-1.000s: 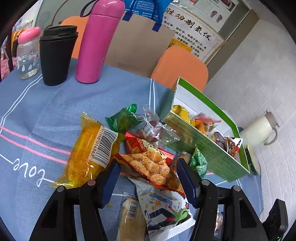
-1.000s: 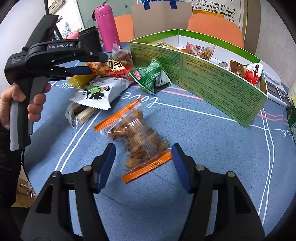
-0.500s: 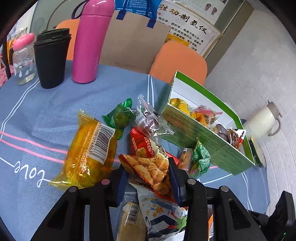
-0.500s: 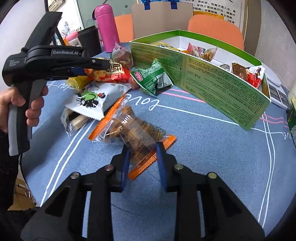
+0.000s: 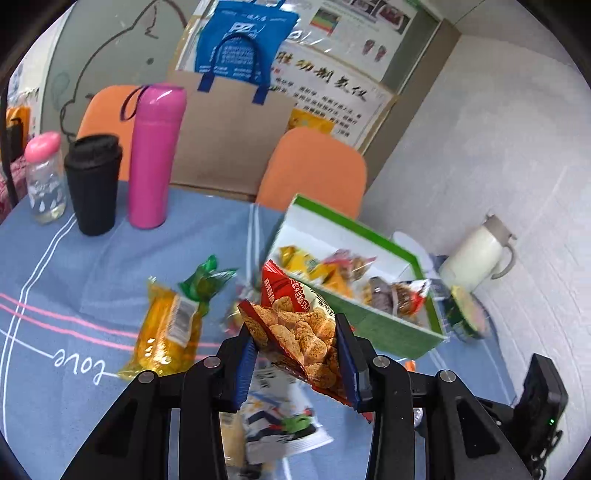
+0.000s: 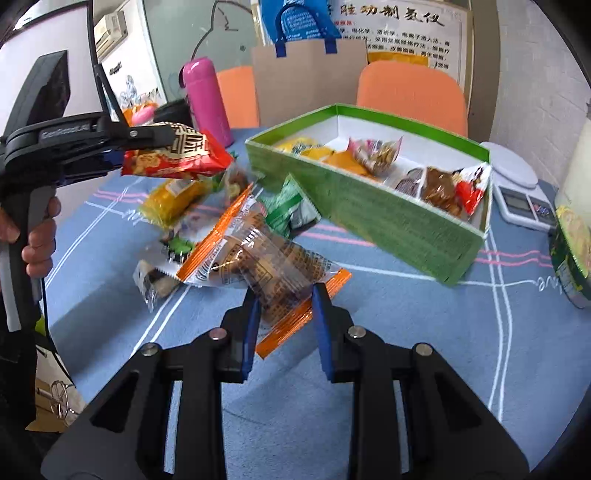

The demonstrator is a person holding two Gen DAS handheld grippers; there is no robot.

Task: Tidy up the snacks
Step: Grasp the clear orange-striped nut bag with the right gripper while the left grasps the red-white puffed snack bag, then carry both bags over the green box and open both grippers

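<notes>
Looks to me like an office break room or small meeting room, not someone's home. Behind the counter [image 5: 55,266] with its blue cloth I can see laminated notice posters [image 5: 325,96] in Chinese stuck on the wall, a glass partition [image 5: 110,55] with a rabbit outline on it, and plain orange chairs [image 5: 314,170] pushed in. There's a wall air conditioner [image 6: 110,27] in the right view, plus a digital scale [image 6: 517,184]. A pink thermos [image 5: 155,155], black travel cup [image 5: 94,181] and white kettle jug [image 5: 476,254] give it that shared tea-corner vibe.
</notes>
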